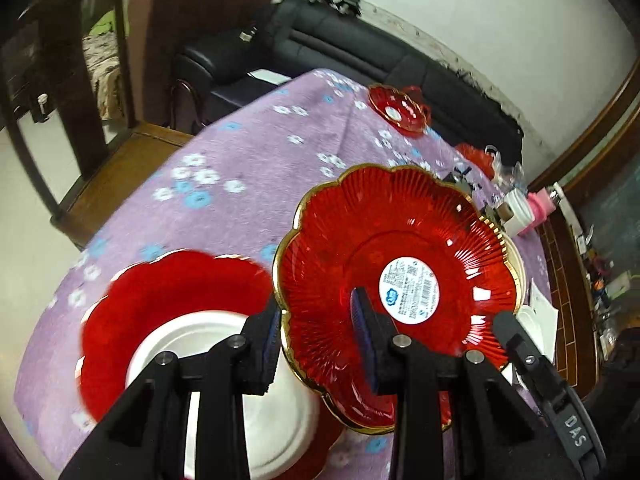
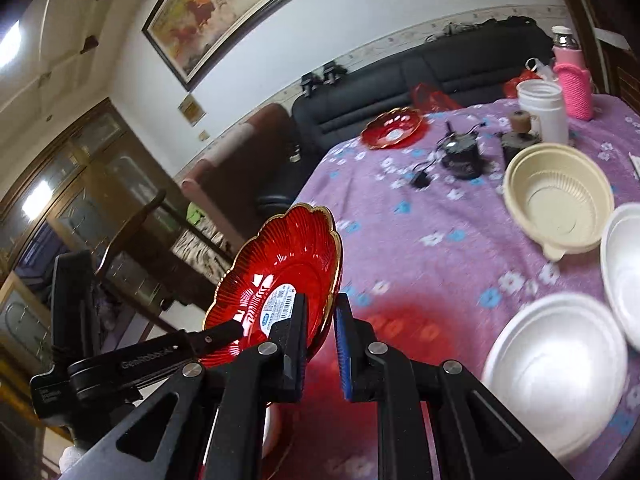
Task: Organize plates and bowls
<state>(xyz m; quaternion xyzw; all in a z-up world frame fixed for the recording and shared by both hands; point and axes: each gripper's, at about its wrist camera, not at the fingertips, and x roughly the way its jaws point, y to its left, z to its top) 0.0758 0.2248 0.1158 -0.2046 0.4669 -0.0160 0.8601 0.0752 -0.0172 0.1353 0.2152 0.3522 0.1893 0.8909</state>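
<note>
My left gripper is clamped on the rim of a red glass plate with a gold scalloped edge, one pad under the rim and one pad on the inside face near the round white label; the plate is lifted off the table and tilted; my right gripper has its two fingers either side of the same plate's rim from the opposite side, with a visible gap between the blue pad and the glass, so I cannot tell whether that grip is clenched or loose; from the right wrist I see the black finger of my other gripper lying across the plate's inside; beneath the lifted plate, at the near left corner of the tabletop, lies a second red plate with a white plate resting on it, both blurred; the purple flowered cloth covers the tabletop; toward the far edge sits a third red plate, well apart from the others; right of it stand a small black gadget, a white jar and a pink bottle; along the right edge a beige bowl sits upright, with two white bowls nearer to me
</note>
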